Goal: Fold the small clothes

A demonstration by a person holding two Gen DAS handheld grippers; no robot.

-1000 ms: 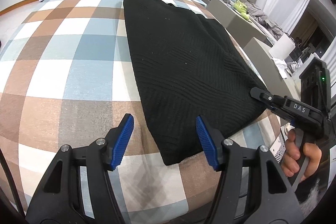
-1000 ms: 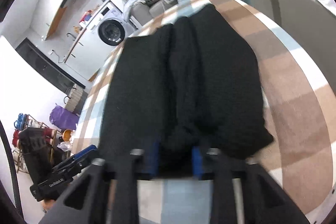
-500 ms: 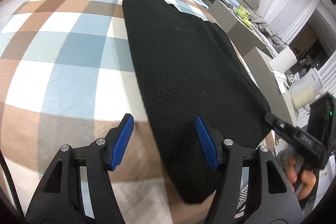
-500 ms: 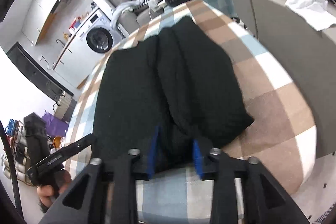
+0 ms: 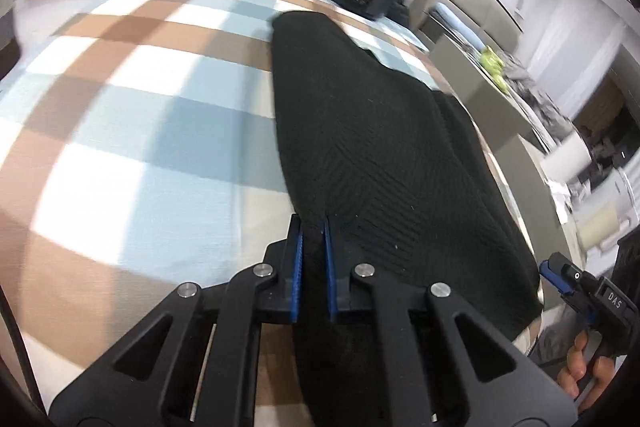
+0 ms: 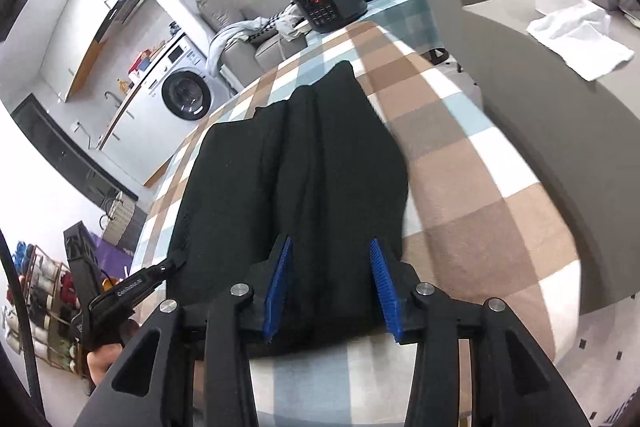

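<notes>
A black knit garment (image 5: 376,147) lies lengthwise on a checked tablecloth (image 5: 132,99); it also shows in the right wrist view (image 6: 304,163), folded into long pleats. My left gripper (image 5: 313,227) is shut on the garment's near left edge. My right gripper (image 6: 331,255) is open, its blue pads on either side of the garment's near end, which lies between them. The right gripper also appears at the far right of the left wrist view (image 5: 560,275), and the left gripper at the lower left of the right wrist view (image 6: 160,271).
A black appliance (image 6: 328,3) with a red display stands at the table's far end. A washing machine (image 6: 186,95) is beyond the table. A grey counter (image 6: 560,67) with a white cloth (image 6: 580,39) runs along the right. The table edge is just below both grippers.
My left gripper moved onto the garment's edge and closed on it. My right gripper, shut on the garment's near end before, has opened.
</notes>
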